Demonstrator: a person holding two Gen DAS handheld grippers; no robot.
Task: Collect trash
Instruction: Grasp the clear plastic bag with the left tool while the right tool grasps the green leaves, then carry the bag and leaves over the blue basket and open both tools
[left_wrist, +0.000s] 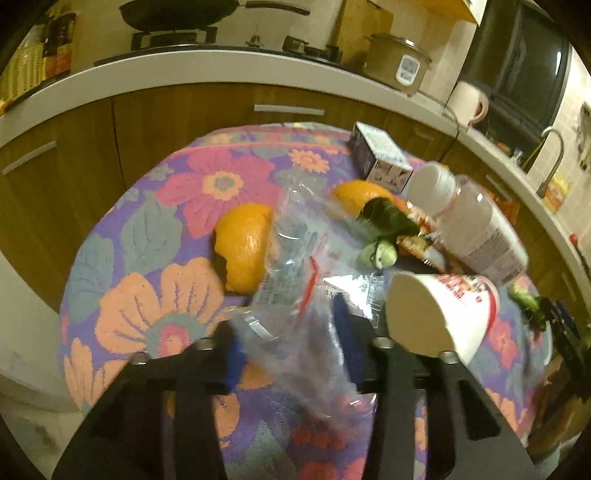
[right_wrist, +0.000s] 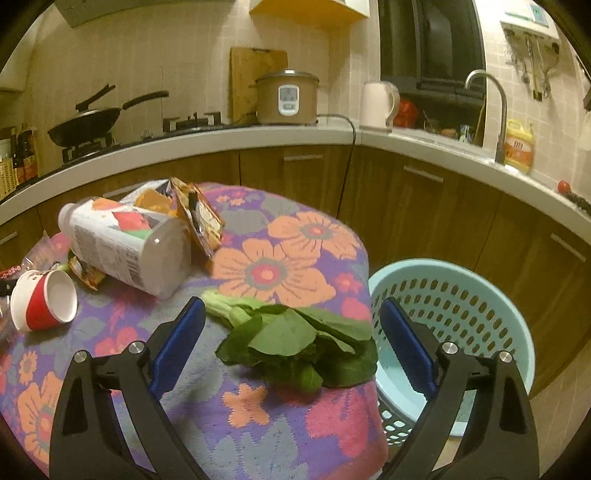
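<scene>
Past my bench, which wears a flowered cloth (right_wrist: 280, 266) of purple, orange and pink, a white counter (right_wrist: 207, 142) curves along brown wooden cabinets (right_wrist: 295, 166) with metal handles. On the gas stove (right_wrist: 88, 146) I see a black wok (right_wrist: 83, 123), its long handle pointing right. A wooden cutting board (right_wrist: 255, 74) leans upright against the tiled wall, just behind a tan rice cooker (right_wrist: 288, 98) whose cord hangs down over the counter edge. To its right stands a pale electric kettle (right_wrist: 378, 105). Further right a curved steel tap (right_wrist: 493, 110) rises beside a yellow bottle (right_wrist: 519, 146). Dark bottles (right_wrist: 26, 155) stand at the counter's far left end.
</scene>
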